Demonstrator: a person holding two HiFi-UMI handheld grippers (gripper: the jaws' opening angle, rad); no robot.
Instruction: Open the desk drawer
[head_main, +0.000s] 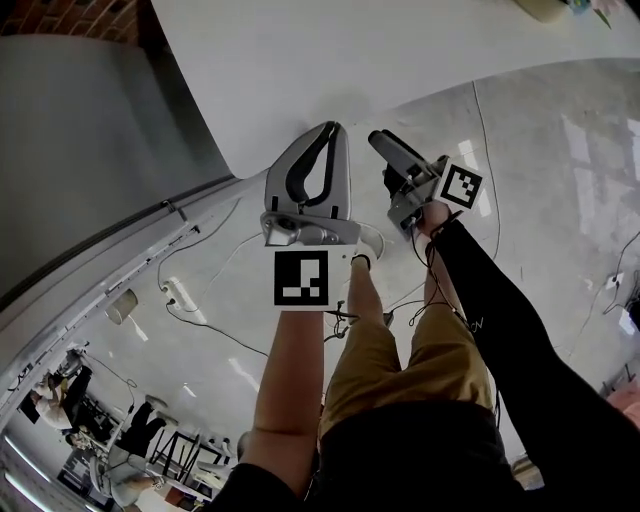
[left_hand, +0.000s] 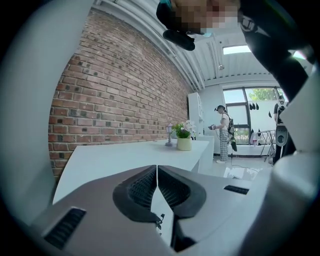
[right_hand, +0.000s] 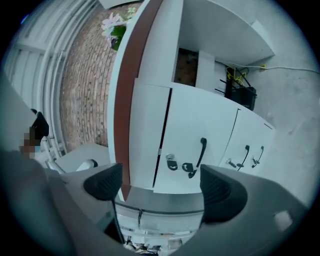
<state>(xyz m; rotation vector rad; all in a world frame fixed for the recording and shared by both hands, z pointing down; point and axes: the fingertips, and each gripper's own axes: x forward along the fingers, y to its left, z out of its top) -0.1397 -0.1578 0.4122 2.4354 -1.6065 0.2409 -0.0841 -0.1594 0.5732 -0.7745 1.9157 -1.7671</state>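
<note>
The white desk (right_hand: 150, 75) fills the right gripper view, turned sideways. Its nearest drawer front (right_hand: 215, 125) carries a black handle (right_hand: 201, 150) and a lock with a key (right_hand: 171, 162). Two further black handles (right_hand: 245, 156) sit to the right. My right gripper (right_hand: 162, 186) is open, short of the drawer, touching nothing. In the head view it (head_main: 380, 140) hangs beside the desk top (head_main: 350, 60). My left gripper (head_main: 334, 130) is shut and empty at the desk's edge; its fingertips (left_hand: 157, 167) meet above the desk top (left_hand: 130, 157).
A potted plant (left_hand: 184, 142) and a small figure stand on the desk's far end. A brick wall (left_hand: 115, 100) runs behind it. A power strip (head_main: 175, 293) and cables lie on the floor. A black box with wires (right_hand: 240, 95) sits under the desk. A person (left_hand: 223, 132) stands far off.
</note>
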